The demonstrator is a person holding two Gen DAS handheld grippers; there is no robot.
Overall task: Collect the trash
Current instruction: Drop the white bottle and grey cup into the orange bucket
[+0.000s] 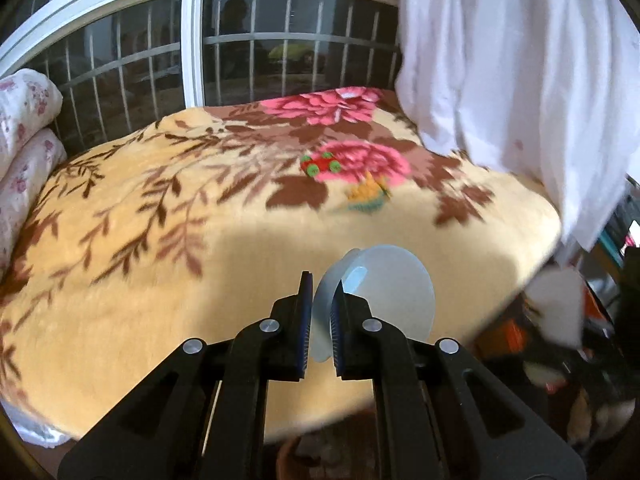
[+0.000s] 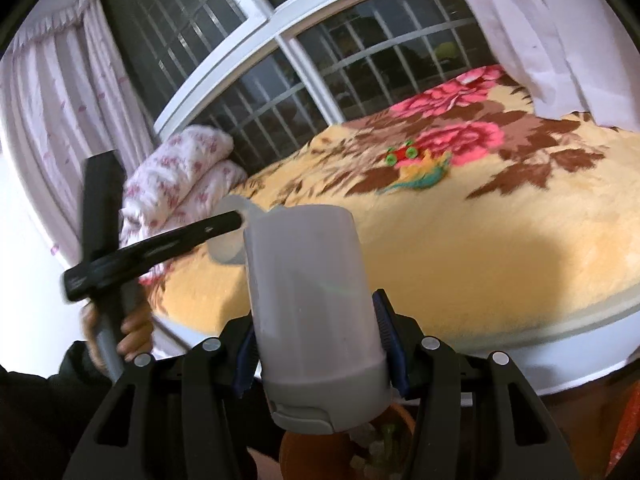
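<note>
Left claw point(image 1: 322, 322) is nearly closed, its blue-padded fingers point(image 1: 306, 320) pinching the rim wall of a translucent white plastic cup point(image 1: 384, 292). The cup is tipped on its side, mouth facing the camera, held in the air above the near edge of the bed. From the right wrist view the same cup point(image 2: 226, 240) shows beside the left claw's black finger point(image 2: 192, 236), with the person's hand point(image 2: 128, 332) on the grey handle lower left.

Right claw point(image 2: 316, 344) is spread wide and clamps a tall grey translucent plastic bottle with a grey flip-cap point(image 2: 314, 312). The bottle's cap end points toward the camera, body pointing away over the bed; both blue pads press on its sides near the cap end.

Bed carries a yellow fleece blanket with brown leaves and pink flowers point(image 1: 160, 280). On it, far side, lie a small red toy car with green wheels point(image 1: 319, 163) and, just beside it, an orange-and-teal toy lizard point(image 1: 368, 196), blurred. Folded white quilt with pink flower print point(image 1: 24, 128) sits at the left end of the bed. White curtain point(image 1: 520, 80) hangs at right, barred window point(image 1: 240, 52) behind. A brown pot point(image 2: 340, 452) shows under the right claw; contents unclear.
</note>
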